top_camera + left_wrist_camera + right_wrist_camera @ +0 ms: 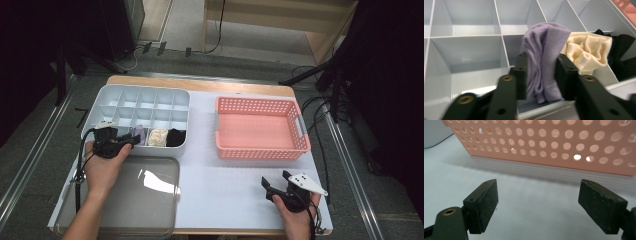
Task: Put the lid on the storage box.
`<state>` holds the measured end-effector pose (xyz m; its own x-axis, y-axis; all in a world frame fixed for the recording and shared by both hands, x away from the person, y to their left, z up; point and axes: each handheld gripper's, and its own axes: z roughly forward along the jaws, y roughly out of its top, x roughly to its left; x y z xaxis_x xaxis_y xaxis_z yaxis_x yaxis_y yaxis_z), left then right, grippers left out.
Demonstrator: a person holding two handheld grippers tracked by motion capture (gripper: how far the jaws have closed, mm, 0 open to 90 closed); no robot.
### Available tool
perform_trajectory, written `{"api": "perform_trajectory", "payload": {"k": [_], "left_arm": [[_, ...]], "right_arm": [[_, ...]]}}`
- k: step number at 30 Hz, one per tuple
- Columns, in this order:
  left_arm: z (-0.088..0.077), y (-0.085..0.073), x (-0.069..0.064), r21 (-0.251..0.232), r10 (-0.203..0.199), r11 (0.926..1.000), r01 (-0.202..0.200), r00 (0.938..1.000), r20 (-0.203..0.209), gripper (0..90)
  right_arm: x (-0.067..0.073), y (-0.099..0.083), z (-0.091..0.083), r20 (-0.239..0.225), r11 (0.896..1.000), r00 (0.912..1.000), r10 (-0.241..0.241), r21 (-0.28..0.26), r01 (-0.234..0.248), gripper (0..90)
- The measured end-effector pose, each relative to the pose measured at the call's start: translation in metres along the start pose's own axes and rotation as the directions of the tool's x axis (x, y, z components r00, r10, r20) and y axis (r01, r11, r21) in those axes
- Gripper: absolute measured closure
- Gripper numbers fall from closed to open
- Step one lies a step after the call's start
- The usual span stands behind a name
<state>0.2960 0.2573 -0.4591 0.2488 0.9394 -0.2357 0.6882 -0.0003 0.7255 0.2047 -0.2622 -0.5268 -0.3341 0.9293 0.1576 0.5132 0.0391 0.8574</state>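
Observation:
A lilac sock (546,45) stands bunched in the front row of the white divided organizer (145,88), and my left gripper (541,72) is shut on it, a black pad against each side. From above, the left gripper (131,141) reaches over the organizer's front edge to the lilac sock (138,134). A cream sock (157,136) and a black sock (175,137) fill the two compartments to its right. My right gripper (267,189) rests low on the table near the front right, open, with nothing between its jaws (539,205).
A pink perforated basket (260,152) with nothing in it stands right of the organizer; its front wall (549,142) faces the right gripper. A clear lid (125,200) lies at the front left under my left forearm. The organizer's other compartments (474,30) hold nothing.

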Motion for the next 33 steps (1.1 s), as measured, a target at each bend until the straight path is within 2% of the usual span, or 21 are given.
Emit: {"api": "perform_trajectory", "payload": {"k": [1,3,6,11,13,15,17,19,20,22,28,31,33], "left_arm": [[-0.003,0.0,-0.001,-0.028,-0.01,0.9996,0.01,0.9999,0.007,53.9],[-0.007,0.001,-0.002,-0.056,-0.007,0.9984,0.007,0.9999,-0.009,48.2],[-0.01,0.004,-0.004,-0.1,-0.019,0.9949,0.016,0.9994,-0.029,44.6],[-0.004,0.006,-0.009,-0.084,-0.003,0.9965,-0.002,0.9979,-0.065,36.5],[0.0,0.007,-0.01,-0.075,-0.009,0.9972,0.003,0.9964,-0.085,36.3],[0.003,0.008,-0.012,-0.076,-0.022,0.997,0.014,0.994,-0.107,39.7],[0.005,0.01,-0.014,-0.062,-0.008,0.9981,0.001,0.9946,-0.104,51.7],[0.008,0.013,-0.017,-0.027,0.029,0.9991,-0.031,0.9947,-0.099,64.8],[0.008,0.013,-0.017,-0.008,0.039,0.9992,-0.04,0.995,-0.092,74.8],[0.009,0.014,-0.017,0.001,0.037,0.9993,-0.037,0.9943,-0.099,81.5],[0.008,0.013,-0.019,0.03,0.066,0.9976,-0.063,0.9903,-0.123,86.1],[0.005,0.012,-0.02,0.032,0.064,0.9978,-0.059,0.9813,-0.181,77.2],[0.005,0.011,-0.02,0.028,0.069,0.9975,-0.065,0.9805,-0.184,76.6]], "right_arm": [[0.0,0.0,0.0,-0.001,1.0,1.0,0.0,0.0,0.0,16.6],[0.0,0.0,0.0,-0.001,1.0,1.0,0.005,0.0,-0.005,16.6],[0.0,0.0,0.0,-0.002,1.0,1.0,0.002,0.001,-0.002,16.6],[0.0,0.0,0.0,-0.004,1.0,1.0,0.0,-0.002,-0.001,16.7],[0.0,0.0,0.0,-0.002,1.0,1.0,0.002,0.0,-0.002,16.7],[0.0,0.0,0.0,0.0,1.0,1.0,0.0,0.001,0.0,16.8],[0.0,0.0,0.0,0.001,1.0,1.0,0.0,0.001,0.0,16.8],[0.0,0.0,0.0,0.002,1.0,1.0,-0.004,0.002,0.004,16.9],[0.0,0.0,0.0,0.003,1.0,1.0,-0.007,0.003,0.007,16.9],[0.0,0.0,0.0,0.002,1.0,1.0,-0.005,0.003,0.005,16.9],[0.0,0.0,0.0,0.002,1.0,1.0,0.001,0.001,-0.001,17.5],[0.0,0.0,0.0,0.002,1.0,1.0,-0.004,-0.001,0.004,17.7],[0.0,0.0,0.0,0.002,1.0,1.0,-0.003,-0.001,0.003,17.8]]}}
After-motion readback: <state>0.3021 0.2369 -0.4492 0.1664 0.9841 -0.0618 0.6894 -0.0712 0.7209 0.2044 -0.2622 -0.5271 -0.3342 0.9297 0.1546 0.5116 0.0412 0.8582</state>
